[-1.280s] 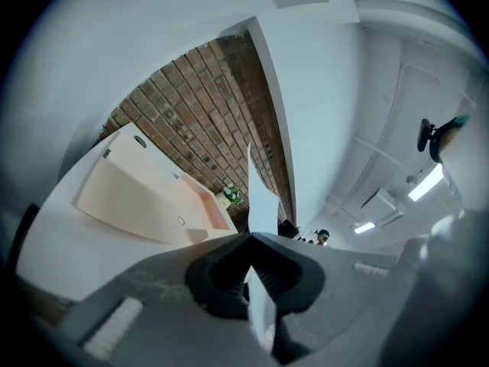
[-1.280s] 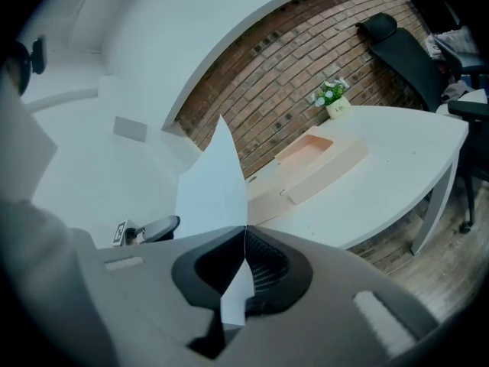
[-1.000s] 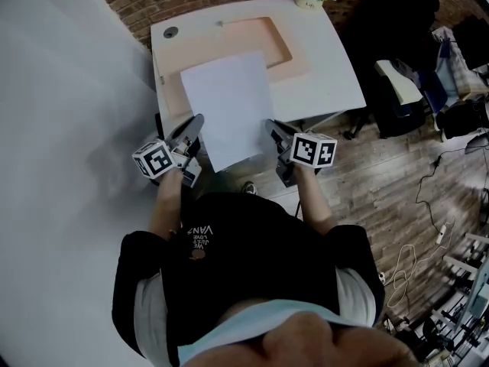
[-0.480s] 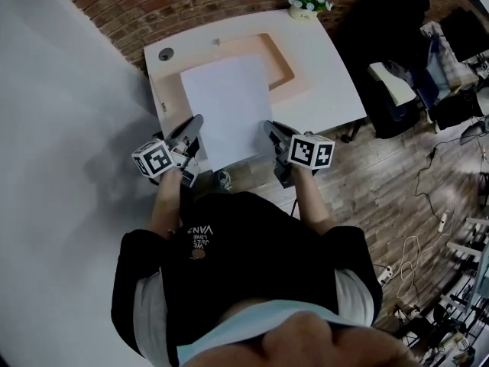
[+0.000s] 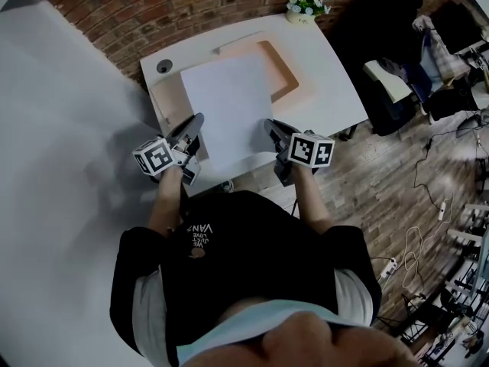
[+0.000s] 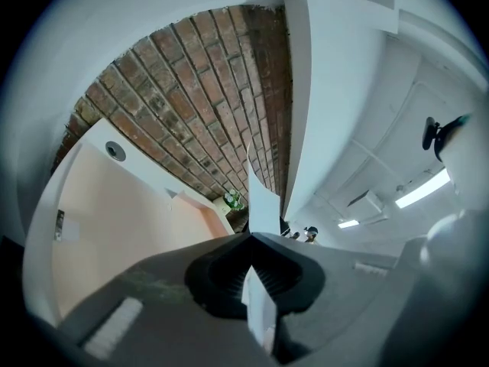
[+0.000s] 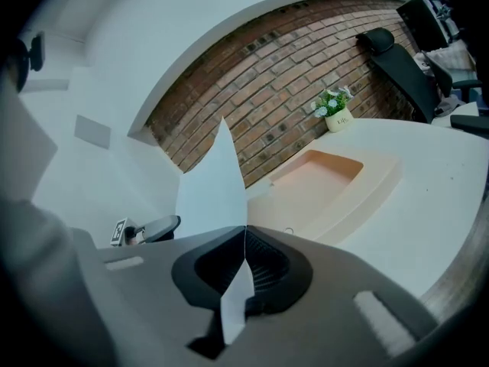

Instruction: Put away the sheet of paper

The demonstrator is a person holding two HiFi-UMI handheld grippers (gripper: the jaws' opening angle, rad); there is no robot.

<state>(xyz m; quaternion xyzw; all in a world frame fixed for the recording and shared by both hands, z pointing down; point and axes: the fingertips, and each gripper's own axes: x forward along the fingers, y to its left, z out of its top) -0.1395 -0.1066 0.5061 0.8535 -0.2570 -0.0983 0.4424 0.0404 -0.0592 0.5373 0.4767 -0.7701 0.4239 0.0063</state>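
Fingers (image 6: pixel 221 272) of the left gripper (image 5: pixel 195 122) and the right gripper (image 5: pixel 270 127) were pinched shut on the near side edges of the sheet of paper (image 5: pixel 229 102), held flat between them over the white desk (image 5: pixel 328 75), its far end above the peach tray (image 5: pixel 289 71), so it seemed picked up but not yet put away.

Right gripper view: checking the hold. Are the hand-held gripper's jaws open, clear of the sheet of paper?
No, the right hand-held gripper is clamped shut on the edge of the sheet of paper.
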